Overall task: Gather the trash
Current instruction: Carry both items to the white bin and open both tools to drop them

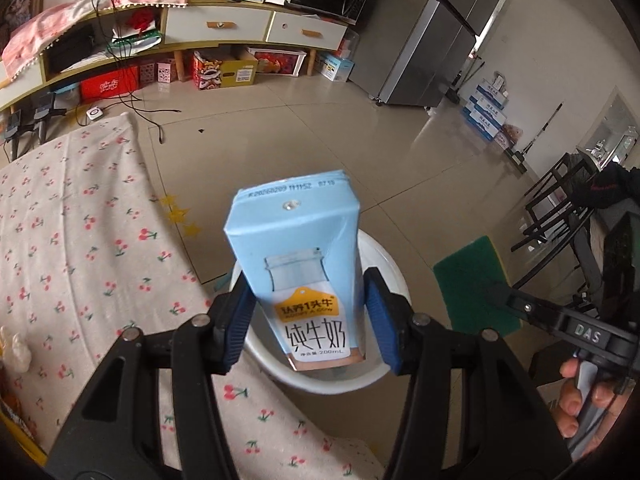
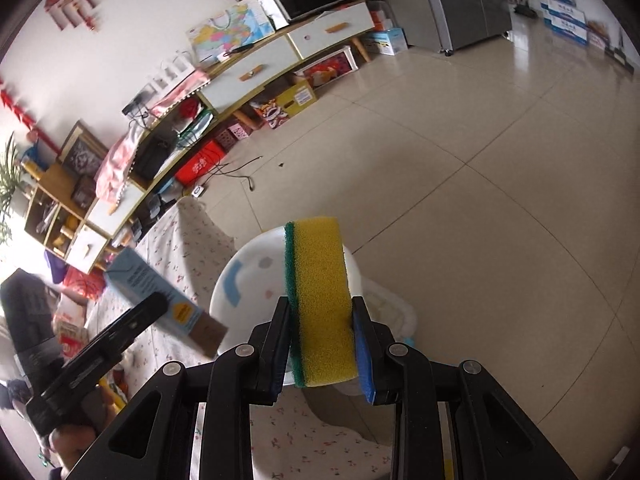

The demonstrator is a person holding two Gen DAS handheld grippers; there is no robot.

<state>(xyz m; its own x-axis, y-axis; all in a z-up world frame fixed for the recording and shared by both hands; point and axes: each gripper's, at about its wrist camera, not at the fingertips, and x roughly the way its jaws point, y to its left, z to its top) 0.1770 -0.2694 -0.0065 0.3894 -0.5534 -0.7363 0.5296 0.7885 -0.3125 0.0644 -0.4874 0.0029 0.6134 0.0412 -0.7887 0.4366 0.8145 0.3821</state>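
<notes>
My left gripper (image 1: 308, 320) is shut on a light blue milk carton (image 1: 298, 256), held upright over a white bin (image 1: 384, 264) that stands on the floor beside the table. In the right wrist view the same milk carton (image 2: 160, 296) shows at the left, clamped in the left gripper's black fingers (image 2: 140, 316). My right gripper (image 2: 322, 344) is shut on a yellow sponge (image 2: 320, 300) with a green scouring side, held just above the white bin (image 2: 248, 280). From the left wrist view the sponge (image 1: 472, 280) shows its green face at the right.
A table with a cherry-print cloth (image 1: 80, 240) lies at the left, its edge beside the bin. A long low cabinet (image 1: 200, 32) runs along the far wall, with boxes under it. A grey fridge (image 1: 440, 32) stands at the back right. Black chairs (image 1: 560, 208) are at the right.
</notes>
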